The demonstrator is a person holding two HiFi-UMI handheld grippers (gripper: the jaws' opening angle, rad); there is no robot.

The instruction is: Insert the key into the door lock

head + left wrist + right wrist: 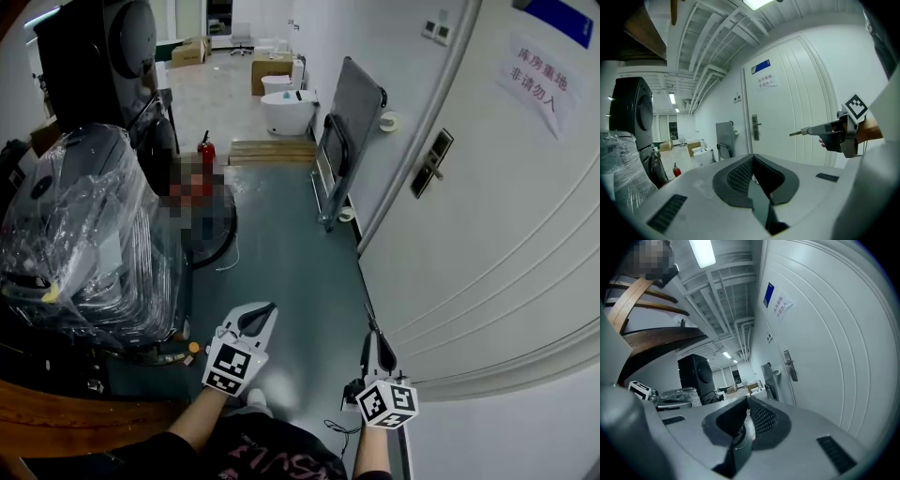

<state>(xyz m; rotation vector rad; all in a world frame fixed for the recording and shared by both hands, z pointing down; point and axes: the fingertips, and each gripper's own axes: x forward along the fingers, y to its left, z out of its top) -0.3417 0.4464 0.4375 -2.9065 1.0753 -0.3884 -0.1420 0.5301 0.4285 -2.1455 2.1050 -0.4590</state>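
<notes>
While the right gripper (370, 330) held its jaws clamped on the key (798, 133), whose blade projected past the tips, the left gripper (263, 314) hung at its 9 o'clock, jaws together on nothing. The lock plate (430, 162) sat on the white door (506, 244), well apart from the key, at its 1 o'clock. Step in hand, as judged: the approach. The next move would call for carrying the key up to the keyhole, which was too small to make out, and aligning the blade with it.
</notes>
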